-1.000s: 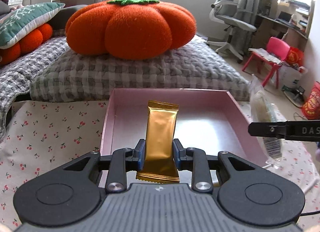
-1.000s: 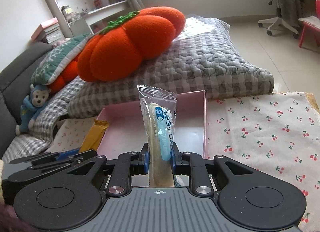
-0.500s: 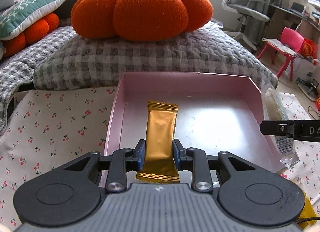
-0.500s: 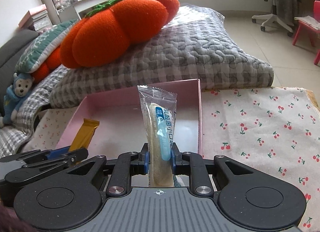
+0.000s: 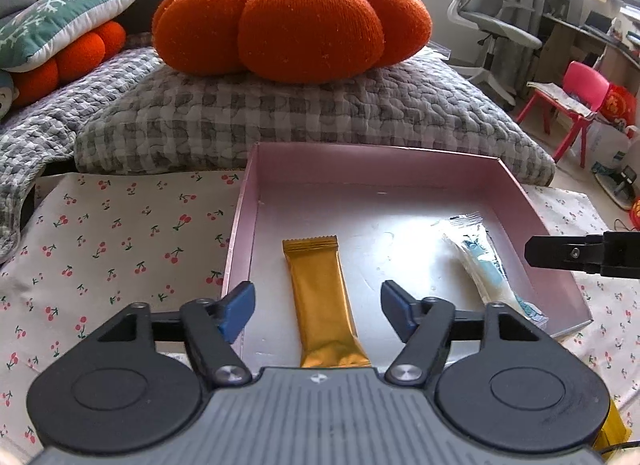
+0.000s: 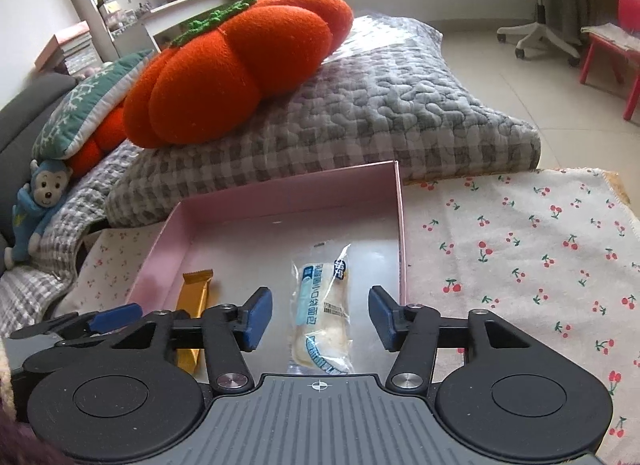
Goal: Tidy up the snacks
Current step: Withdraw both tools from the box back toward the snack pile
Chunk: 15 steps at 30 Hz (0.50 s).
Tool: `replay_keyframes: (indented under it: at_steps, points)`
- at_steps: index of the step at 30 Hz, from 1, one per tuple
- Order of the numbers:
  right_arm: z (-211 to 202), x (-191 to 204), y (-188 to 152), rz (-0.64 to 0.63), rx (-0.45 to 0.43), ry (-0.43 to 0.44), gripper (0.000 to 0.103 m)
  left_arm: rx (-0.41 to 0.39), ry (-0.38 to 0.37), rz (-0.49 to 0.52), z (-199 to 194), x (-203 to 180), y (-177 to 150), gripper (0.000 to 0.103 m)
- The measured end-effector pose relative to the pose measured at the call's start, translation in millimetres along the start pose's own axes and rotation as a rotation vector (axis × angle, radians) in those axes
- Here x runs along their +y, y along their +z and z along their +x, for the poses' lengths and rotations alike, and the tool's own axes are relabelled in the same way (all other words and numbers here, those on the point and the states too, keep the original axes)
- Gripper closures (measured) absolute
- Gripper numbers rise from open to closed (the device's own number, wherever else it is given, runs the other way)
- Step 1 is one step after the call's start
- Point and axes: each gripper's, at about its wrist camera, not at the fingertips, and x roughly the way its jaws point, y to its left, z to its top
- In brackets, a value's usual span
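The gold snack bar (image 5: 324,301) and the clear-wrapped snack (image 5: 486,265) now lie flat on the floor of the pink box (image 5: 516,189), at lower centre and centre right of the left wrist frame, where a second ago each stood clamped upright in a gripper. The left gripper (image 5: 318,307) and the right gripper (image 6: 320,315) are both opening, each with its released snack lying between and below the pads, untouched. Judged from this, two snacks are delivered, and another gold packet (image 5: 610,431) at the lower right edge probably remains.
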Motion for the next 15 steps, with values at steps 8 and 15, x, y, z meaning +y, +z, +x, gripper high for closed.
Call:
replay_keyframes:
  at_steps: [8,15]
  points:
    - [-26.5,9.7,-3.1,-0.023,-0.021,0.001,0.024,-0.003,-0.035,-0.001,-19.4,-4.9,-2.0,0.015]
    - [-55.6,16.9,-12.6,-0.058,-0.032,0.0,0.014,-0.008,-0.041,0.015,-41.4,-3.8,-7.5,0.004]
